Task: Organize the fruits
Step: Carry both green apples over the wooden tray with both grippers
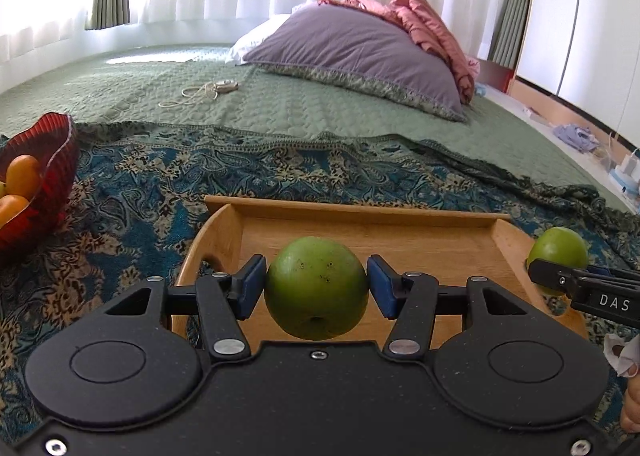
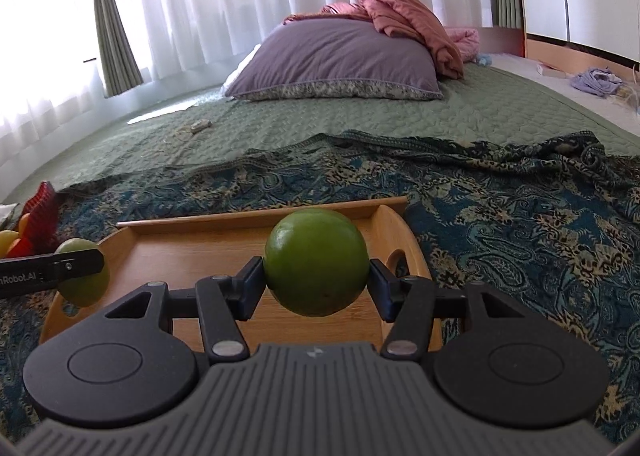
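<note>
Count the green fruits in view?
2. One green fruit is clamped in the left gripper over the wooden tray; the other green fruit is in the right gripper. The red bowl may hide more.

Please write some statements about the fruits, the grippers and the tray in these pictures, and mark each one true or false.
1. The left gripper holds a green fruit. True.
2. The right gripper is empty. False: it also holds a green fruit.
3. The red bowl contains orange fruits. True.
4. Three fruits lie in the wooden tray. False: no fruit lies in it.
5. The purple pillow lies on the bed. True.
</note>
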The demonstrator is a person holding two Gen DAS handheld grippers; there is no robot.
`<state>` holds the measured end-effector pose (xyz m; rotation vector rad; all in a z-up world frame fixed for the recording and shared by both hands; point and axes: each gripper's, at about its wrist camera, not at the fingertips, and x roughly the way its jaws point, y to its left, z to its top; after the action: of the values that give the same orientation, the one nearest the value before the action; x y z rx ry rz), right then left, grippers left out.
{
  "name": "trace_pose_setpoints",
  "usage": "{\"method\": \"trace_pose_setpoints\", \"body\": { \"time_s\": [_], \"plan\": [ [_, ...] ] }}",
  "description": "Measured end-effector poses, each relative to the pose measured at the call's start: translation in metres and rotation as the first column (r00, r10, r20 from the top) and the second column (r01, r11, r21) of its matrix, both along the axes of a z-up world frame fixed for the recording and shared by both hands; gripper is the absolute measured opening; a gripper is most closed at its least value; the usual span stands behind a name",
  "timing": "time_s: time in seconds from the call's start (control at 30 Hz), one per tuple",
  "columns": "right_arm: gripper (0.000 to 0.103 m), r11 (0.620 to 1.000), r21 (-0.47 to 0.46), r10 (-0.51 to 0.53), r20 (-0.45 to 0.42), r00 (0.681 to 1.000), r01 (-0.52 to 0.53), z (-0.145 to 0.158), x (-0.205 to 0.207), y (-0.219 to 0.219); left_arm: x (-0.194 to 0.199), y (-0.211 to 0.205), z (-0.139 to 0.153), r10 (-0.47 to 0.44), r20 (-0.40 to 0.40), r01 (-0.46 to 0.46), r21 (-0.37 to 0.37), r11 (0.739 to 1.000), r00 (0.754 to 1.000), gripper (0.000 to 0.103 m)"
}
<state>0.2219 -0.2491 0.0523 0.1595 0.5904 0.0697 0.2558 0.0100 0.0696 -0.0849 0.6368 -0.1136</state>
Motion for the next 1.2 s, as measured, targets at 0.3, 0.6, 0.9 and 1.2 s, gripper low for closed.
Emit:
{"method": "trace_pose_setpoints", "body": {
  "time_s": [0.3,0.6,0.9,1.2],
  "plan": [
    [0.058,1.0,-0.004,0.0,-0.069,0.998,0.0,-0.008,0.03,0.002,0.032,0.001,-0.02,0.044,-0.061,-0.045,-0.024,0.999,0.997,0.053],
    [0.058,1.0,-0.023,-0.009,-0.115,0.993,0.006,-0.017,0.045,0.006,0.045,-0.001,-0.025,0.042,-0.078,-0.043,-0.01,0.999,0.996,0.053],
    [0.058,1.0,-0.013,0.0,-0.14,0.99,-0.002,-0.023,0.052,0.01,0.049,-0.001,-0.028,0.044,-0.088,-0.045,-0.004,0.999,0.995,0.053],
    [0.059,1.0,-0.014,0.003,-0.151,0.989,-0.005,-0.026,0.054,0.012,0.049,-0.001,-0.031,0.044,-0.085,-0.045,-0.001,0.999,0.995,0.053]
  ]
}}
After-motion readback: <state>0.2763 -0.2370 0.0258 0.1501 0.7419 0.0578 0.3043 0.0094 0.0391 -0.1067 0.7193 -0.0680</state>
